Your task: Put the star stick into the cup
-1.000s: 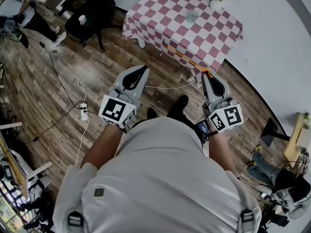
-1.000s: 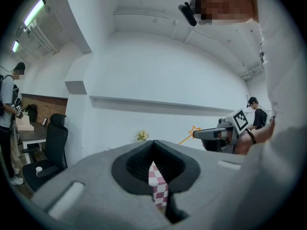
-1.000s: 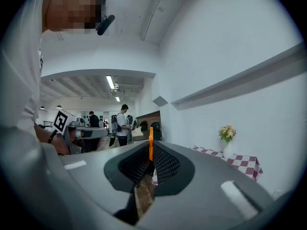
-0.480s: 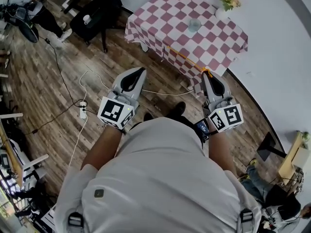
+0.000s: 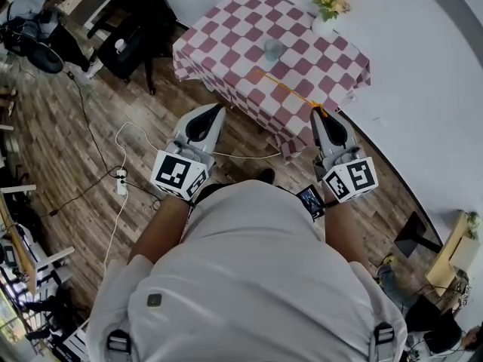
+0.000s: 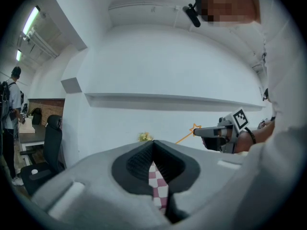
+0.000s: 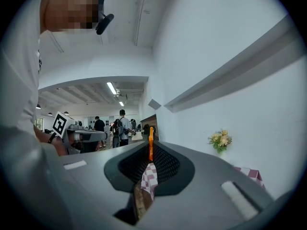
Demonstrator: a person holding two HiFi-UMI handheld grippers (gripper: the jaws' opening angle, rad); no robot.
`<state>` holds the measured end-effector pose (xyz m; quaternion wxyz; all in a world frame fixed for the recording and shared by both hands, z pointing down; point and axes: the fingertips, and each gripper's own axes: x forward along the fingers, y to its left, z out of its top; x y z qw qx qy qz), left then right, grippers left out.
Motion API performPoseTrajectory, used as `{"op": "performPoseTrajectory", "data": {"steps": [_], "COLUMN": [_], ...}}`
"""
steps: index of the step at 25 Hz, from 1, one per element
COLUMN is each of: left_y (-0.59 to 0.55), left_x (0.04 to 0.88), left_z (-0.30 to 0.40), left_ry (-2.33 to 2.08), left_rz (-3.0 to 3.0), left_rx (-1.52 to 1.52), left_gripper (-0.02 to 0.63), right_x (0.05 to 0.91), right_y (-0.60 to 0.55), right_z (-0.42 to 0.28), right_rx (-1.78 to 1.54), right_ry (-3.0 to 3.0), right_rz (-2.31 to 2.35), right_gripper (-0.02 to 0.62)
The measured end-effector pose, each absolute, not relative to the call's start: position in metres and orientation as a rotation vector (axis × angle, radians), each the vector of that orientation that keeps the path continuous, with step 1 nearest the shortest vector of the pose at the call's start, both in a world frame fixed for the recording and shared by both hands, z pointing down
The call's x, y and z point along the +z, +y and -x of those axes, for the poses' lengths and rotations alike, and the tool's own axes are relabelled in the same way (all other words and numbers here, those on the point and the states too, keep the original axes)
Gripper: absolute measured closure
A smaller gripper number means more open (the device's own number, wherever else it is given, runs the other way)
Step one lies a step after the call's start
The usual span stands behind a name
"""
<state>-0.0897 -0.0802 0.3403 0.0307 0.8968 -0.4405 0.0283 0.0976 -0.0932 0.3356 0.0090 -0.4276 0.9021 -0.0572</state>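
We stand on a brown wooden floor (image 5: 83, 134). A surface with a red and white checked cloth (image 5: 226, 32) is in front of us at 12 o'clock. Its near edge and its corner hang between our two grippers, and there is bare floor between us and it. A white wall (image 5: 423, 81) curves along from 1 to 3 o'clock, close to the far side of the surface. A black chair (image 5: 128, 44) stands at 10 o'clock, and a white cable (image 5: 124, 138) lies on the floor at 9 o'clock.

Our grey right gripper (image 5: 320, 116) is squeezed tight on the thin orange star stick (image 5: 290, 90). It holds the stick at the star end, so the little star sits right at its tip. The long thin part reaches out toward 10 o'clock, over the checked cloth.

The small clear cup (image 5: 273, 49) stands upright in the middle of the cloth. It is near the far end of the stick, at about 1 o'clock from that end, and there is a gap between them. The stick is not in the cup.

Our grey left gripper (image 5: 215, 110) is pressed closed at the tips and holds nothing. It hangs over the floor, near the front edge of the surface.

Yellow flowers in a white vase (image 5: 328, 2) stand at the far edge of the surface, at 1 o'clock.
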Motion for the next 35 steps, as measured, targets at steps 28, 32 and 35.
{"op": "performPoseTrajectory", "data": {"steps": [28, 32, 35], "left_y": [-0.163, -0.183, -0.199], "left_x": [0.345, 0.351, 0.354], "left_z": [-0.034, -0.033, -0.028], "left_ry": [-1.138, -1.122, -1.119], "left_rz": [-2.839, -2.828, -2.821], "left_rx": [0.084, 0.085, 0.087], "left_gripper": [0.603, 0.603, 0.603], "right_x": [0.339, 0.344, 0.346], "right_y": [-0.142, -0.161, -0.178], "right_z": [-0.215, -0.213, -0.206], "right_rx": [-0.179, -0.195, -0.207], "right_ry": [2.707, 2.714, 2.724], "right_rz": [1.516, 1.526, 1.525], "right_gripper": [0.568, 0.568, 0.568]}}
